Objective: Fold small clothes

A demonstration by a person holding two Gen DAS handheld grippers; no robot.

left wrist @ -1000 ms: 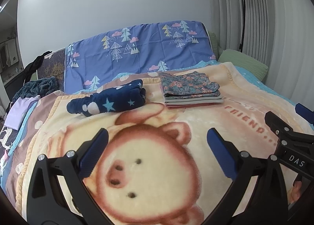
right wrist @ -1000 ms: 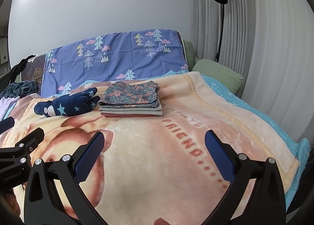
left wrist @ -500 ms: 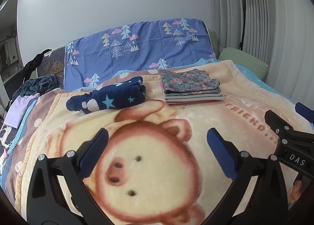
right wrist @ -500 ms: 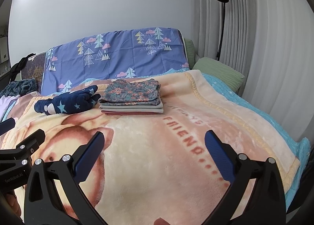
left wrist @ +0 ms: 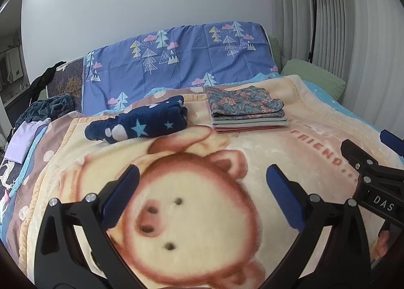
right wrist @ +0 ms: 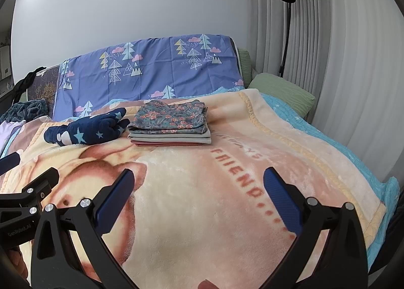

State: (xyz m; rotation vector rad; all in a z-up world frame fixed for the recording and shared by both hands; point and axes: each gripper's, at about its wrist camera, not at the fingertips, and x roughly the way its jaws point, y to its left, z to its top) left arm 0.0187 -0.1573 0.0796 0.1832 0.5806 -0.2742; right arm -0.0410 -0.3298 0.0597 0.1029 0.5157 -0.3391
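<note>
A neat stack of folded clothes (left wrist: 248, 112) (right wrist: 170, 125), floral piece on top, lies far back on the pig-print blanket (left wrist: 202, 213) (right wrist: 214, 200). Left of it sits a rolled navy garment with stars (left wrist: 139, 125) (right wrist: 85, 131). My left gripper (left wrist: 202, 185) hangs open over the pig's face, nothing between its blue pads. My right gripper (right wrist: 197, 188) is open too, above the "FRIEND" lettering. Each gripper shows at the edge of the other's view: the right gripper (left wrist: 373, 167) and the left gripper (right wrist: 22, 183).
A blue tree-print sheet (left wrist: 176, 61) covers the headboard. A green pillow (right wrist: 280, 92) and a black floor lamp (right wrist: 285, 24) stand at the right by the curtains. A lilac cloth (left wrist: 22, 142) and a dark teal heap (left wrist: 48, 109) lie at the bed's left edge.
Both grippers have risen or tilted slightly, so the clothes sit a little lower in view. Both stay open and nothing on the bed has moved.
</note>
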